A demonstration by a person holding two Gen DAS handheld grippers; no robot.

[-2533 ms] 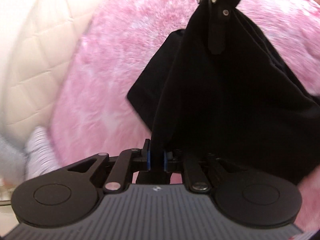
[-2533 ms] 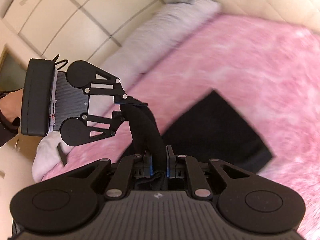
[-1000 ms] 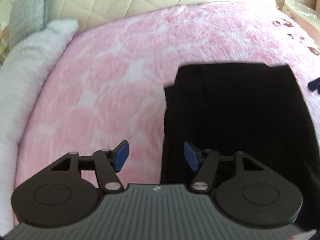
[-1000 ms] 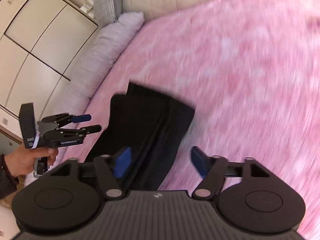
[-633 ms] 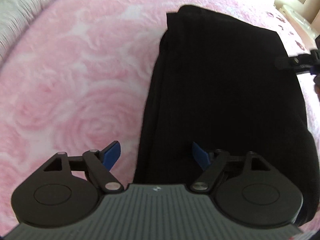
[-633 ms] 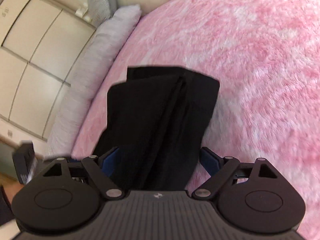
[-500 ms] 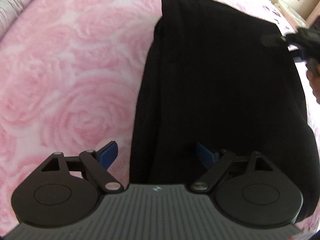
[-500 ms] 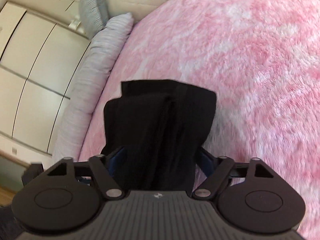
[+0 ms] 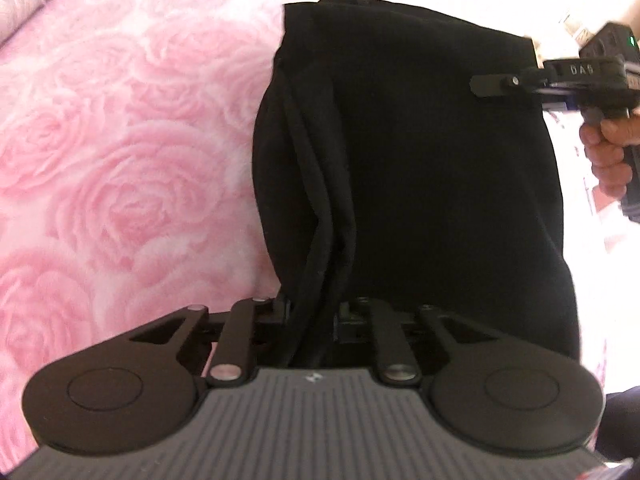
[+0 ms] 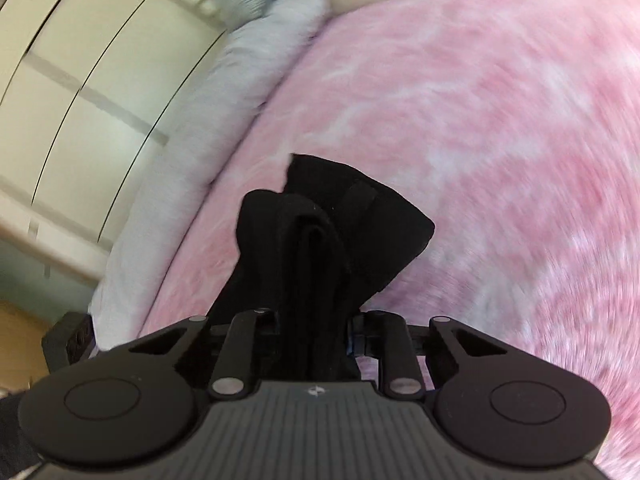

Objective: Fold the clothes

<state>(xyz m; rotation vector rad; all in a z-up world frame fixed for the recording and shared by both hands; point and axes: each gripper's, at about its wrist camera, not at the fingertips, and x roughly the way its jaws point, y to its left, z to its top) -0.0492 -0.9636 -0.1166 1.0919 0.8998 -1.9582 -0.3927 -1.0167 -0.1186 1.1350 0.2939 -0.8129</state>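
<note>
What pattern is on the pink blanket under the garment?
Raised roses on the pink blanket, clearest in the left wrist view.

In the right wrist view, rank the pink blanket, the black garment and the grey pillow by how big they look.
Largest to smallest as they appear:
1. pink blanket
2. black garment
3. grey pillow
The garment and pillow look close in size, and the garment is nearer the camera, so that order is unsure.

Left gripper [image 9: 310, 316] pinches the black garment's [image 9: 420, 152] near edge on pink blanket [image 9: 120, 160]; right gripper [image 9: 500, 80] alongside.
</note>
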